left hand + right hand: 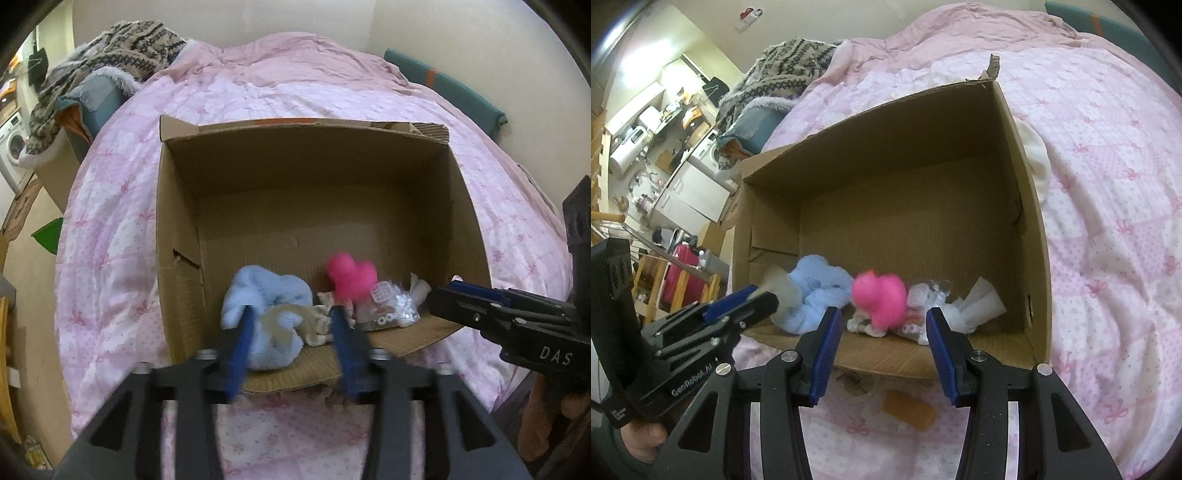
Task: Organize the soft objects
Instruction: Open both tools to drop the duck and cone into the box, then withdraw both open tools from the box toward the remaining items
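At 6 o'clock: left hand-held gripper [291, 314] released, right hand-held gripper [882, 325] released, both empty | box [177, 229] near rim: blue cloth [258, 295], pink toy [351, 277] | 12 o'clock: box floor bare to far wall, on bed [110, 221]

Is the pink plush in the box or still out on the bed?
In the box: the pink plush lies on the cardboard box floor beside the blue cloth.

A grey-and-cream patterned knitted blanket [110, 48] is heaped at the bed's far corner; a white front-loading washing machine [11, 151] is seen beyond.
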A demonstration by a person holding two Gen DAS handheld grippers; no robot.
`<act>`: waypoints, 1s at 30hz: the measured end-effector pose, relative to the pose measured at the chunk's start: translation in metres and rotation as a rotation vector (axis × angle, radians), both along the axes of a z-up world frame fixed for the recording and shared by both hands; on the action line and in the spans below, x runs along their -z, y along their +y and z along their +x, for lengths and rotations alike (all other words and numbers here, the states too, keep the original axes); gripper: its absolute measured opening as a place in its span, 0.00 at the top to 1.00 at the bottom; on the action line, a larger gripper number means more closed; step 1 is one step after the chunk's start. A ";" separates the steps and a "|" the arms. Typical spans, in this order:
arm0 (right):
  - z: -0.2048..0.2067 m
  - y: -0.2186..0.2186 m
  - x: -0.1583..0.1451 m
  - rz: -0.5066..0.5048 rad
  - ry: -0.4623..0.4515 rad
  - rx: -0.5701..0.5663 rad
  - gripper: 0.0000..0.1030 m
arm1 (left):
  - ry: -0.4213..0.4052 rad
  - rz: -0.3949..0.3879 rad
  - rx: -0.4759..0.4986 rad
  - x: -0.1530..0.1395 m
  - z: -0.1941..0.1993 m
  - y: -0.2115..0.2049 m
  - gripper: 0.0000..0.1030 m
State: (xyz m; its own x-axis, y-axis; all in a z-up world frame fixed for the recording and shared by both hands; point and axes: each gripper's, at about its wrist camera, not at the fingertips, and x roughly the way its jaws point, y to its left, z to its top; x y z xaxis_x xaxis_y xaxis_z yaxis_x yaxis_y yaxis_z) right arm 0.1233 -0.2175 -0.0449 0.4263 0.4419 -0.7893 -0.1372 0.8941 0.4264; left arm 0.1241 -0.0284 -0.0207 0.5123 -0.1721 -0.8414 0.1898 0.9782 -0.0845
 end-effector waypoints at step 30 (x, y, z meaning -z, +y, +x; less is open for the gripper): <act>-0.043 -0.018 -0.008 0.093 0.019 0.116 0.29 | -0.027 -0.023 -0.141 -0.017 -0.045 0.039 0.37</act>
State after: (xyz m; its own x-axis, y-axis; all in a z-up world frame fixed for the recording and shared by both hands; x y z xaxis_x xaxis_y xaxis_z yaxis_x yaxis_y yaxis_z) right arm 0.0807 -0.2355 -0.0364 0.4643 0.4619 -0.7557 -0.0266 0.8602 0.5093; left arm 0.0787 0.0104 -0.0034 0.5552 -0.1157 -0.8237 0.0531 0.9932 -0.1038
